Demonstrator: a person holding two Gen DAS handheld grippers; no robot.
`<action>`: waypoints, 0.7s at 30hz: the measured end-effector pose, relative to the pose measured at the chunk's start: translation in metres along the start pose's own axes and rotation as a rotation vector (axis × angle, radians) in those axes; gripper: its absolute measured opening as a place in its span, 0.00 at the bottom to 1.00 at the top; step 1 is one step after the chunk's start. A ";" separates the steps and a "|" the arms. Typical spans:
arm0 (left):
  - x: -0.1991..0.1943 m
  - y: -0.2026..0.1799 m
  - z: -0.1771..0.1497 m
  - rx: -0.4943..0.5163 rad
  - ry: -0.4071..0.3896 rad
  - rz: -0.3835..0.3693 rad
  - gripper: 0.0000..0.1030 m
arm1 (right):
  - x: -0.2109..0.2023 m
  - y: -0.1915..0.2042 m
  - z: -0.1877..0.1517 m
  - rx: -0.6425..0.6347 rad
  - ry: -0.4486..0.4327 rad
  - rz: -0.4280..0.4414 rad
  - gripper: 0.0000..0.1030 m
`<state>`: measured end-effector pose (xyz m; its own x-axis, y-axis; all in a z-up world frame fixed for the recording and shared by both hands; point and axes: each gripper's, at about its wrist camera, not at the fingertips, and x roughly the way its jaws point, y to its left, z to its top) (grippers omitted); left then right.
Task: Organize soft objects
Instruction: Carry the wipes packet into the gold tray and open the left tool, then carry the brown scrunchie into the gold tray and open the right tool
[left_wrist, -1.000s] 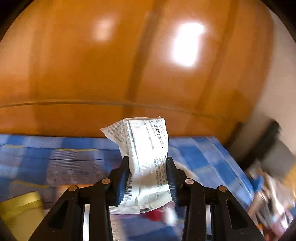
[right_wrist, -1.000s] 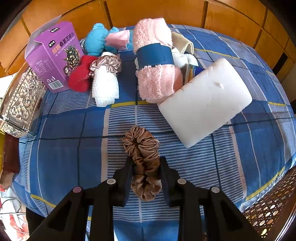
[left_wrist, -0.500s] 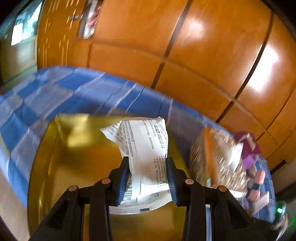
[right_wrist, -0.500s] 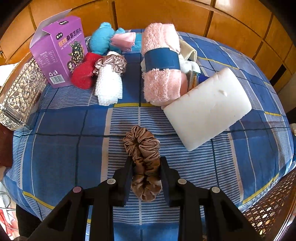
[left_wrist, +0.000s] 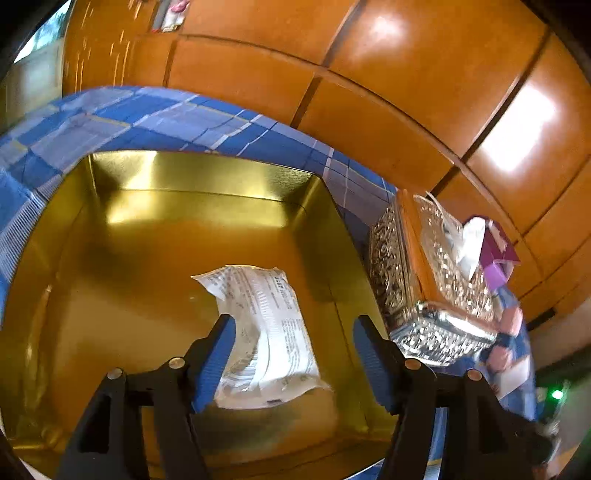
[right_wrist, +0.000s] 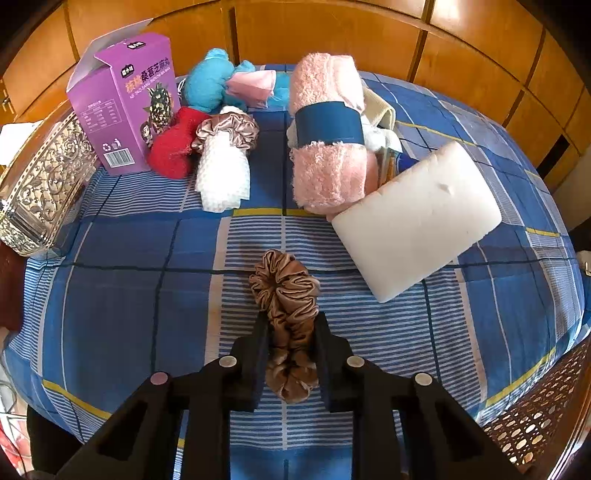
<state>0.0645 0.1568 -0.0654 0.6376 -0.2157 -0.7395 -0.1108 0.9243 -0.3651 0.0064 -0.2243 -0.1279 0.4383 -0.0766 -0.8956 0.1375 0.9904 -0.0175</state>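
Brown scrunchie (right_wrist: 286, 314) pinched by closing right tool (right_wrist: 290, 325); left tool (left_wrist: 291, 343) opening around packet (left_wrist: 264, 336).

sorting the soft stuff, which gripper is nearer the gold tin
Left. The left gripper hangs over the gold tin, fingers opening. The right gripper is over the blue cloth, closing on a brown scrunchie.

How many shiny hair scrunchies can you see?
2. One brown scrunchie is squeezed in the right gripper. Another sits on the white cloth by the red one. More may hide behind the towels.
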 end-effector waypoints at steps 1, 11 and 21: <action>-0.003 0.000 -0.002 0.015 -0.001 0.007 0.66 | 0.000 0.000 0.000 0.001 -0.001 0.001 0.20; -0.031 -0.009 -0.017 0.155 -0.062 0.088 0.77 | -0.015 -0.003 0.021 0.016 -0.020 0.069 0.17; -0.038 -0.009 -0.016 0.154 -0.078 0.074 0.80 | -0.053 -0.008 0.125 0.076 -0.157 0.161 0.17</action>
<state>0.0292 0.1515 -0.0435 0.6902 -0.1262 -0.7126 -0.0453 0.9752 -0.2165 0.0930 -0.2425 -0.0244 0.5921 0.0587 -0.8037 0.1182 0.9802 0.1586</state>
